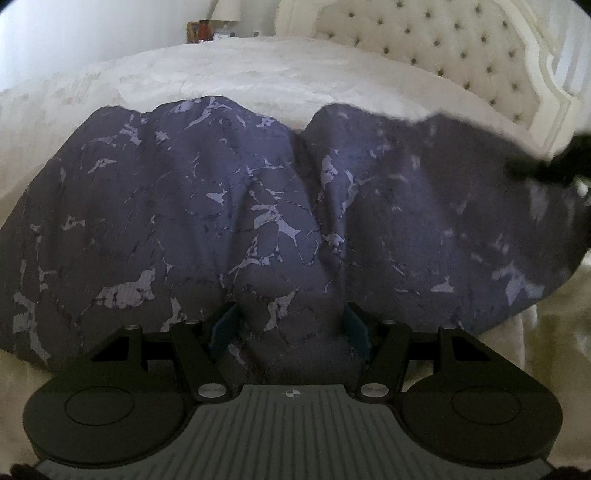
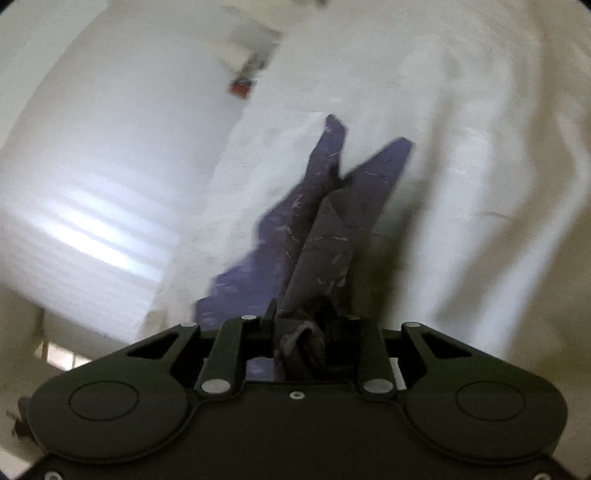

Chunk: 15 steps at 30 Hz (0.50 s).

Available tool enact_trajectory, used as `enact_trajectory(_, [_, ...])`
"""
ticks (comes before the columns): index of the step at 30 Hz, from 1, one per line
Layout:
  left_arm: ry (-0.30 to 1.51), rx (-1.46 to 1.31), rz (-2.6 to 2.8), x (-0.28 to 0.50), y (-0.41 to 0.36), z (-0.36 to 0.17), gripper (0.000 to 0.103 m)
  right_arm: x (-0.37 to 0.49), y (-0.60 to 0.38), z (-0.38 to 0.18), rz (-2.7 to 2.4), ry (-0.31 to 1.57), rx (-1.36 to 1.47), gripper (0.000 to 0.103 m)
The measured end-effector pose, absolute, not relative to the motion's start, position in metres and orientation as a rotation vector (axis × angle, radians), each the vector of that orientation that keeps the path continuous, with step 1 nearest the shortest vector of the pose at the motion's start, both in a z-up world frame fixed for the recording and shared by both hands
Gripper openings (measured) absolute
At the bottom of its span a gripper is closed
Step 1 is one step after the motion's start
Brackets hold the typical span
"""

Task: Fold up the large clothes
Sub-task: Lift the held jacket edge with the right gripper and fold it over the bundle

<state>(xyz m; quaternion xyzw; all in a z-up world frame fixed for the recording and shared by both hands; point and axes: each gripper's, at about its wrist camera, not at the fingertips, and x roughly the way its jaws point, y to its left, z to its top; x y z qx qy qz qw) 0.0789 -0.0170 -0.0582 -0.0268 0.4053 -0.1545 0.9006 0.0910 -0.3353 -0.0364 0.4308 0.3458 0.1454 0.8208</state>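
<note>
A large dark purple garment (image 1: 229,206) with a pale marbled print lies spread over the white bed (image 1: 229,74), bunched into folds. My left gripper (image 1: 290,326) is open, its blue-padded fingers (image 1: 223,326) resting on the garment's near edge, holding nothing. My right gripper (image 2: 301,328) is shut on a bunched part of the same garment (image 2: 325,229) and holds it lifted above the bed; the cloth hangs away in two pointed flaps. The right gripper shows as a dark blur at the right edge of the left wrist view (image 1: 554,162).
A cream tufted headboard (image 1: 443,48) stands at the back right. A bedside table with a lamp and small items (image 1: 210,29) sits at the back left. The bed's right edge drops to a pale floor (image 1: 554,332).
</note>
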Motion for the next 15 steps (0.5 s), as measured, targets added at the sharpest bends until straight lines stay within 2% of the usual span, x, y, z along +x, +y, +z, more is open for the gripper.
enact_trajectory(7, [0.897, -0.166, -0.334, 0.078, 0.006, -0.053, 0.059, 0.124, -0.254, 0.013, 0.575, 0.723, 0.901, 0.033])
enact_trajectory(15, [0.947, -0.293, -0.309, 0.061, 0.051, -0.047, 0.057, 0.185, -0.122, -0.003, 0.770, 0.878, 0.780, 0.034])
